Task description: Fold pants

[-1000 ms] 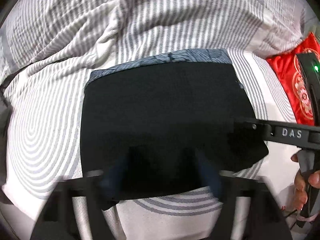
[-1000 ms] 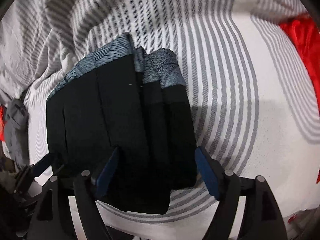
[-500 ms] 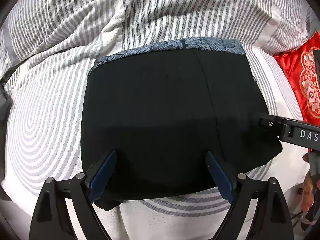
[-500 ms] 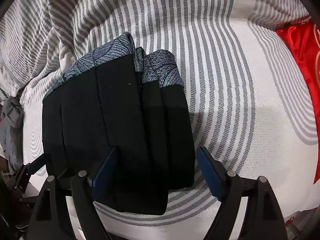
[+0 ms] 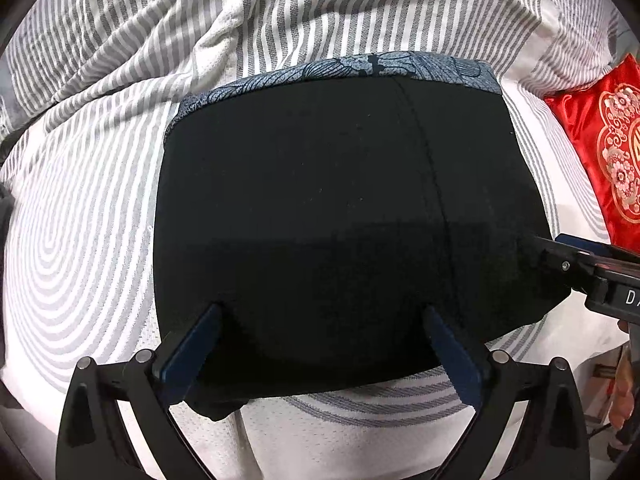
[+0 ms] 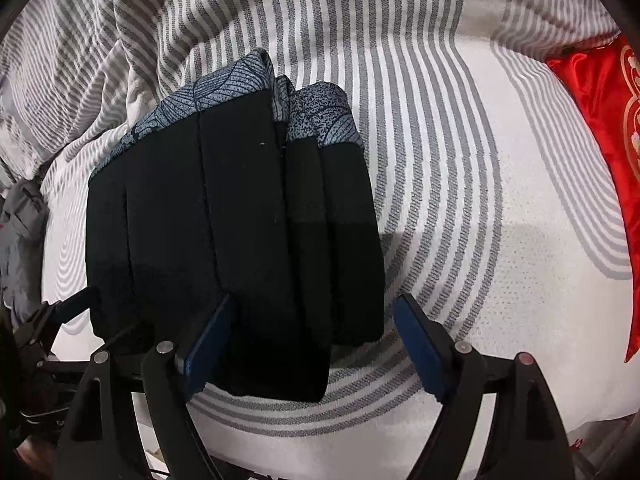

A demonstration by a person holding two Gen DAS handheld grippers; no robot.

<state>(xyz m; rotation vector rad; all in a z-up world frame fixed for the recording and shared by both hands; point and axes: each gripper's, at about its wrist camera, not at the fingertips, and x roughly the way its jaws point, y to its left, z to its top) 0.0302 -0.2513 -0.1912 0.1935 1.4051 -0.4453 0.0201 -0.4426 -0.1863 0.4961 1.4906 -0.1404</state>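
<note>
Left wrist view first: the black pants (image 5: 340, 220) lie folded into a compact rectangle on a grey-and-white striped bedsheet (image 5: 80, 260), with a blue leaf-patterned band (image 5: 360, 70) along the far edge. The left gripper (image 5: 320, 328) points down over the near edge of the bundle; its jaws are opening, with the blue pads (image 5: 192, 344) spread wide on either side of the near part of the cloth and not pressing on it. At the right edge of the picture the right gripper (image 5: 592, 264) reaches in from the side, its black finger lying over the pants' right edge. A red embroidered cushion (image 5: 600, 140) sits at the far right on the bed, apart from the pants. Rumpled striped bedding fills the far part of the picture.

Right wrist view: the same pants (image 6: 240, 220) show their stacked folds as parallel ridges running away from the camera, the patterned band (image 6: 248, 88) at the far end. The right gripper (image 6: 312, 328) has its jaws apart; the left pad (image 6: 208, 340) rests over the black cloth and the right pad (image 6: 420, 344) stands over the bare sheet (image 6: 480, 200) just beside the bundle's right edge, so nothing is clamped. The left gripper (image 6: 52, 328) shows dimly at the lower left, beside the bundle's corner. A grey garment (image 6: 20, 220) lies at the left edge, and the red cushion (image 6: 600, 140) at the right.
</note>
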